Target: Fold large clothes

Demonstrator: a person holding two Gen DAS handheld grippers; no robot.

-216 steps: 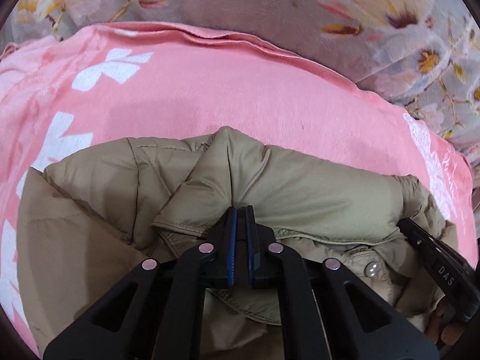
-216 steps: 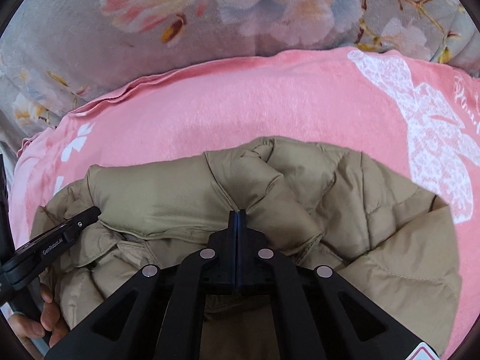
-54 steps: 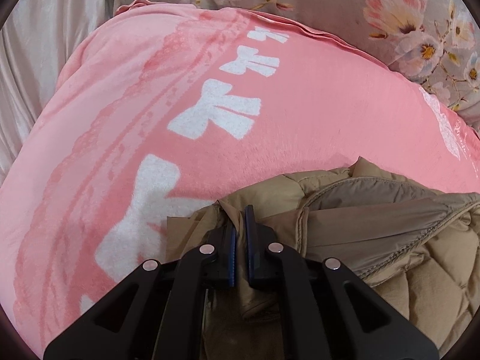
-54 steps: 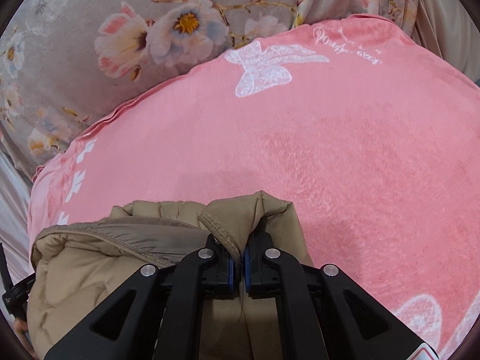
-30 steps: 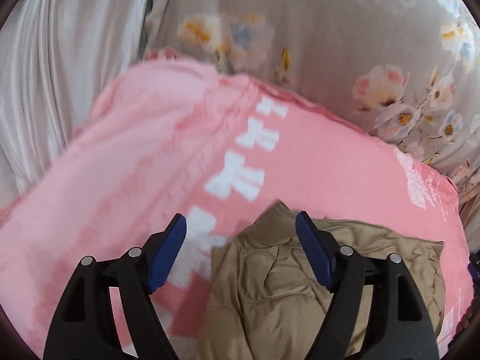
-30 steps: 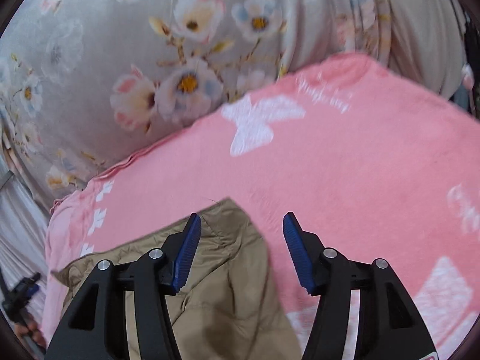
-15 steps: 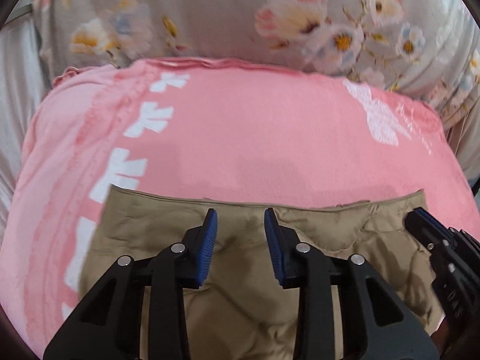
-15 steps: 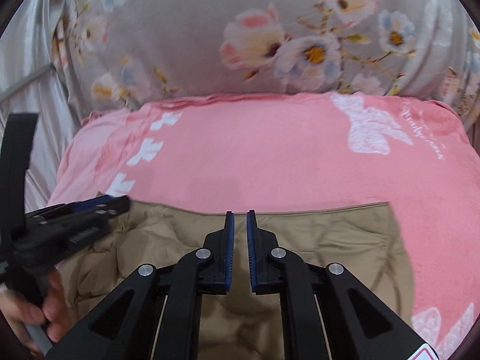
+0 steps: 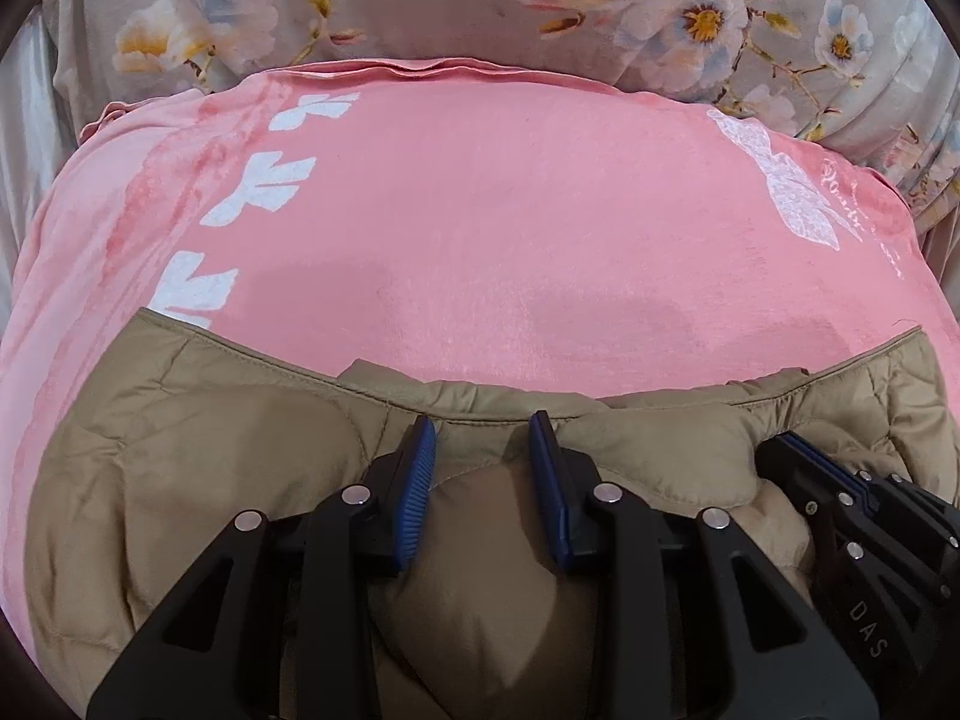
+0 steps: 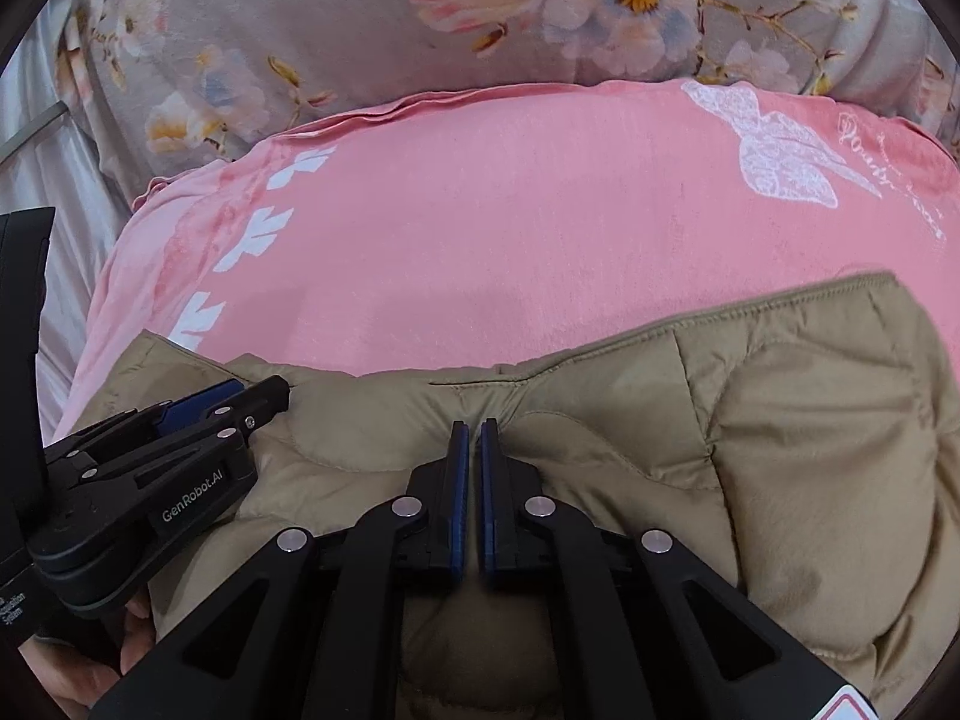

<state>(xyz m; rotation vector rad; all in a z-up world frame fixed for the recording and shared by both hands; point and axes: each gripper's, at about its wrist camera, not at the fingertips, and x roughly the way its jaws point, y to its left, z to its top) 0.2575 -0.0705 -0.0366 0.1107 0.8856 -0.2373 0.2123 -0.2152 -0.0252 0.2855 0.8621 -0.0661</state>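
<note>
A tan quilted puffer jacket (image 9: 240,456) lies spread on a pink blanket (image 9: 480,210); it also shows in the right wrist view (image 10: 810,450). My left gripper (image 9: 483,429) is partly open and empty, its blue pads just over the jacket's far hem. My right gripper (image 10: 474,429) is nearly shut with a thin gap, low over the jacket near the hem; I see no cloth between its pads. The right gripper shows at the right in the left wrist view (image 9: 798,450). The left gripper shows at the left in the right wrist view (image 10: 240,399).
The pink blanket (image 10: 510,210) has white bow prints and a white butterfly (image 10: 774,150). A grey floral cover (image 9: 420,6) lies behind it. Pale fabric (image 10: 36,138) hangs at the far left.
Both grippers let go of the jacket's corners, and it now lies spread flat. They have come back to the middle and dropped low over the jacket's far hem; the left jaws widened a little.
</note>
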